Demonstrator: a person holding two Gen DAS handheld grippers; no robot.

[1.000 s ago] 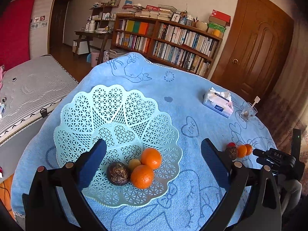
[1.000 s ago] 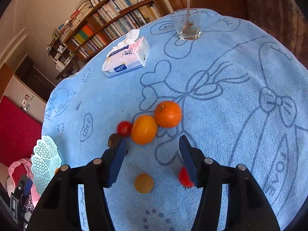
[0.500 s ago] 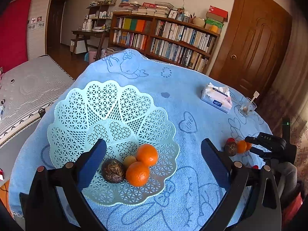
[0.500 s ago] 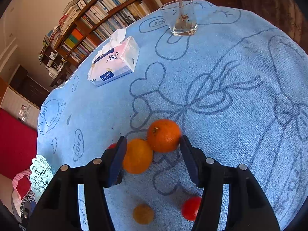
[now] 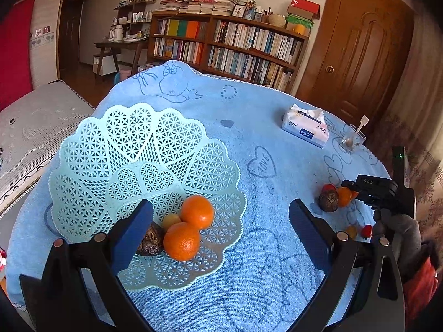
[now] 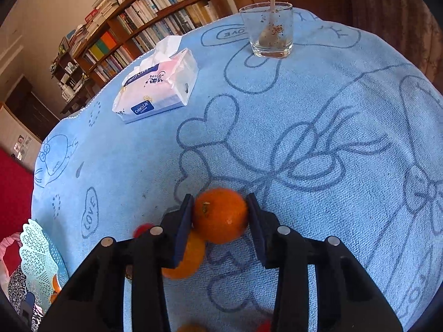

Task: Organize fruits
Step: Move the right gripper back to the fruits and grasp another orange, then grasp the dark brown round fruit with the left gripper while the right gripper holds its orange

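Observation:
A mint-green lattice basket on the blue cloth holds two oranges, a small yellow fruit and a dark wrinkled fruit. My left gripper hovers over its near rim, open and holding nothing. At the table's right, my right gripper is shut on an orange that still rests on the cloth. A second orange lies partly under the left finger, and a small red fruit is beside it. In the left wrist view, a dark fruit sits next to that group.
A tissue pack and a glass with a spoon stand farther back on the cloth. Two small loose fruits, one yellow and one red, lie near the right edge. A bookshelf and a door stand behind the table.
My right gripper moved forward over the two oranges and its fingers closed in on the farther one. The left gripper stayed open over the basket, drifting slightly.

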